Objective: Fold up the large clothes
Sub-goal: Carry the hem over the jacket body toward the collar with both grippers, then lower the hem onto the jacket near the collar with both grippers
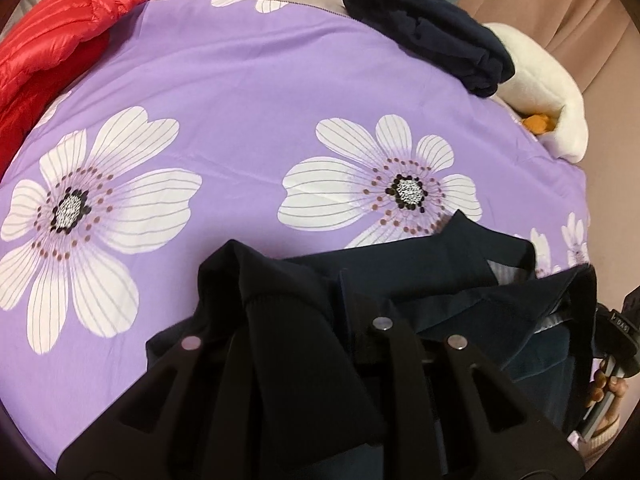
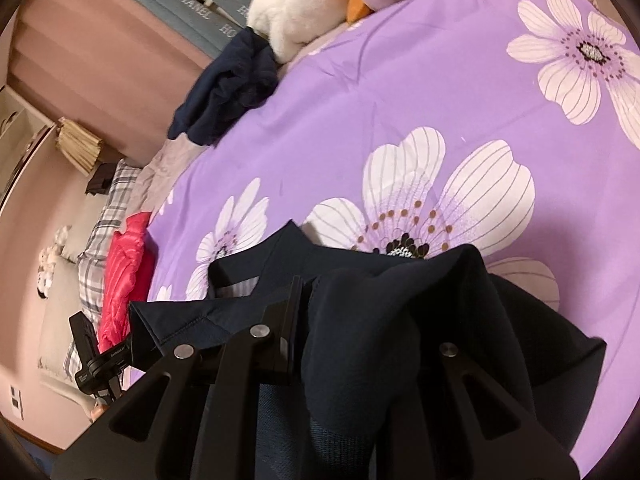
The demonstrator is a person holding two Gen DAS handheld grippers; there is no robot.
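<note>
The left tool [image 1: 288, 320] is pressed together on a bunched fold of the dark navy garment [image 1: 420, 280], and the right tool [image 2: 352, 312] likewise pinches a fold of the same cloth. The garment hangs between them over the near edge of the bed, its front part lying on the purple flowered duvet [image 1: 240, 92]. Farther back on the duvet lie a red puffer jacket [image 1: 52, 52], a folded navy bundle [image 1: 424, 28] and a white plush toy [image 1: 536, 88] just beside that bundle.
</note>
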